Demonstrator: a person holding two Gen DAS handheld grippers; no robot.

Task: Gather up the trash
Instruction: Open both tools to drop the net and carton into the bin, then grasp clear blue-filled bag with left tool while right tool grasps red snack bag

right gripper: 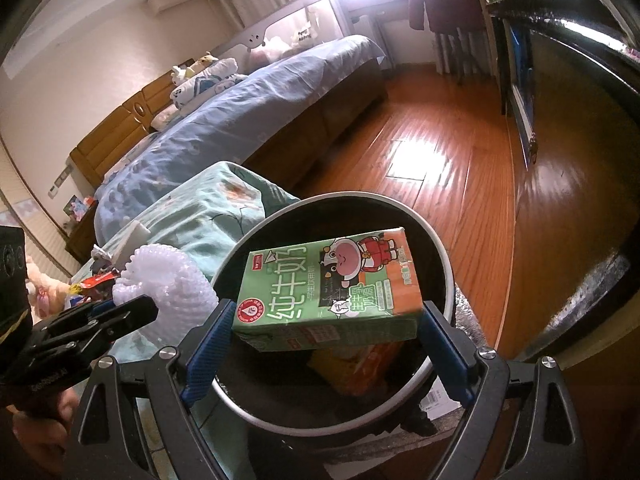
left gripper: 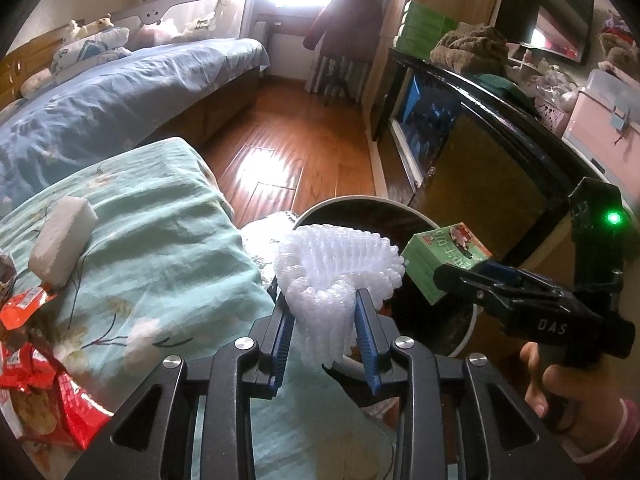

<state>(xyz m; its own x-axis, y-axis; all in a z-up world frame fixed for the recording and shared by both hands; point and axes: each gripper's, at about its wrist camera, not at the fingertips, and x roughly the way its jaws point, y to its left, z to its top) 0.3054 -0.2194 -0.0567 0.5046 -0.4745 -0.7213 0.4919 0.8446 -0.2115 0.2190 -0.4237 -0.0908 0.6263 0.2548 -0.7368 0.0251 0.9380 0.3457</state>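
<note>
The white foam fruit net (left gripper: 338, 276) was pinched between the narrow jaws of the left gripper (left gripper: 322, 300), right at the trash bin's (right gripper: 444, 264) rim. Over the bin, the green milk carton (right gripper: 332, 292) was clamped in the right gripper (right gripper: 326, 320), jaws spread wide. Further back, red snack wrappers (left gripper: 44, 364) were left on the teal bedding (left gripper: 160, 248).
</note>
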